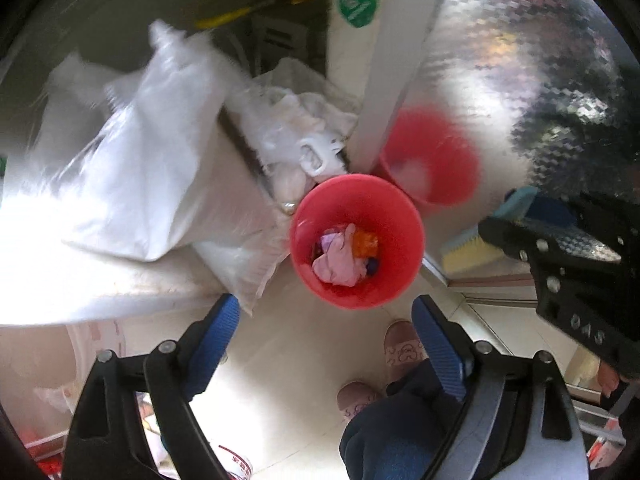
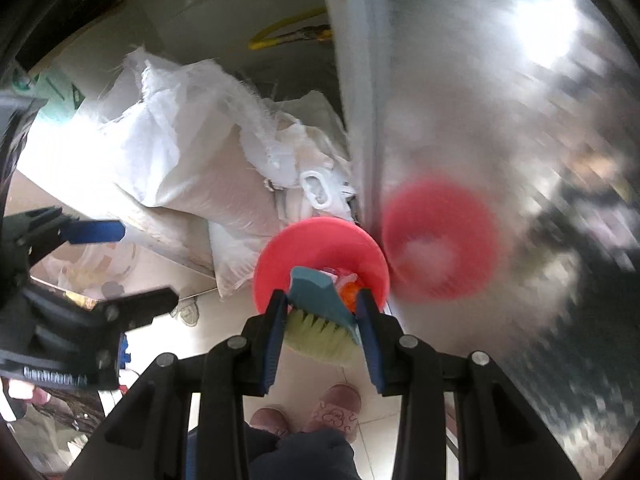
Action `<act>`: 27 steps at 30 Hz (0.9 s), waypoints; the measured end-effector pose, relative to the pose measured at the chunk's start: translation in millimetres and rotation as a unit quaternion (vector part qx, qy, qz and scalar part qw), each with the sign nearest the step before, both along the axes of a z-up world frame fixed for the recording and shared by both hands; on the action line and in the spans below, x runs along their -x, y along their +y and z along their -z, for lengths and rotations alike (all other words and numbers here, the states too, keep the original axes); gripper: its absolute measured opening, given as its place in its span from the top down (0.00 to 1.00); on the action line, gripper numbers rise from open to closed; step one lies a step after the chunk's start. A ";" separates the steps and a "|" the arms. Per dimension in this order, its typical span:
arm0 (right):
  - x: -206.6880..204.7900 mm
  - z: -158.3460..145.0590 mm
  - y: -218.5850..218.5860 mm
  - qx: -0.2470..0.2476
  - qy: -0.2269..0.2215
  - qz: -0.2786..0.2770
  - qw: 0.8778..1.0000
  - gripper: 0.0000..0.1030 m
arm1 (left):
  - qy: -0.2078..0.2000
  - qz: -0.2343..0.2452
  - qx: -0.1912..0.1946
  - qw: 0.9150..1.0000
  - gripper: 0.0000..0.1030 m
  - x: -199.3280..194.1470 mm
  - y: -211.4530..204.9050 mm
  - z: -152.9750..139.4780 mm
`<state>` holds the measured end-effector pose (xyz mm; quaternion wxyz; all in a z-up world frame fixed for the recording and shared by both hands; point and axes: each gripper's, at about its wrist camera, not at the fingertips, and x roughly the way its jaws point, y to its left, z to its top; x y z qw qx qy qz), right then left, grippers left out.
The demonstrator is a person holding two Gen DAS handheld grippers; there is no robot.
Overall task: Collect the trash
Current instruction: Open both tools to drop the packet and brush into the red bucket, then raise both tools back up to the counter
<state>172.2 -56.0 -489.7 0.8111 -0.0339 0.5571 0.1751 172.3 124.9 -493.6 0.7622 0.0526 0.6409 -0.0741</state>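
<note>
A red bin (image 1: 316,216) stands on the floor, seen from straight above, with crumpled pink trash (image 1: 340,260) and an orange wrapper (image 1: 365,242) inside. My left gripper (image 1: 325,303) hangs over the bin's near rim, open, with nothing between its blue pads (image 1: 214,336). My right gripper (image 2: 322,297) is shut on a hand brush (image 2: 320,320) with a teal back and pale yellow-green bristles, just above the red bin (image 2: 280,256). The left wrist view shows that brush (image 1: 472,249) at the right. The open left gripper (image 2: 148,264) shows at the left of the right wrist view.
White woven sacks (image 1: 140,160) pile up left of the bin on a low ledge. A white post with a green sticker (image 1: 357,2) and a shiny metal panel (image 1: 520,80), mirroring the bin, rise behind and right. A person's pink slippers (image 1: 402,348) stand on the pale tiles.
</note>
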 end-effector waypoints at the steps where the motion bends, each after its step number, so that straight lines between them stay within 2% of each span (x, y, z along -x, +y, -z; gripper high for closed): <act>1: -1.5 0.9 4.1 -0.001 0.000 -0.004 1.000 0.68 | -0.001 -0.005 -0.001 1.000 0.16 2.2 4.7 0.3; 7: -9.7 6.9 28.2 0.008 -0.009 -0.040 0.999 0.68 | -0.010 -0.042 -0.006 0.999 0.16 12.5 30.0 0.8; 10: -10.0 6.8 36.8 0.019 -0.013 -0.049 0.999 0.55 | -0.012 -0.054 -0.011 0.998 0.16 18.9 36.4 -2.0; 12: -6.4 1.2 38.0 0.013 -0.013 -0.053 0.998 0.41 | -0.012 -0.059 -0.011 0.998 0.16 23.8 39.3 -10.1; 13: -3.1 -3.9 37.8 0.010 -0.012 -0.053 0.998 0.40 | -0.011 -0.061 -0.011 0.998 0.16 25.4 40.0 -13.2; 17: 13.5 -34.7 36.6 0.017 -0.011 -0.050 0.999 0.36 | -0.015 -0.063 -0.008 0.998 0.16 39.3 43.9 -51.6; 21: 31.6 -79.0 39.4 0.022 -0.016 -0.045 0.999 0.32 | -0.026 -0.064 -0.002 0.998 0.16 53.0 47.7 -105.7; 27: 53.8 -163.7 38.8 0.018 -0.037 -0.026 0.999 0.28 | -0.055 -0.050 0.004 0.997 0.13 63.0 51.4 -194.5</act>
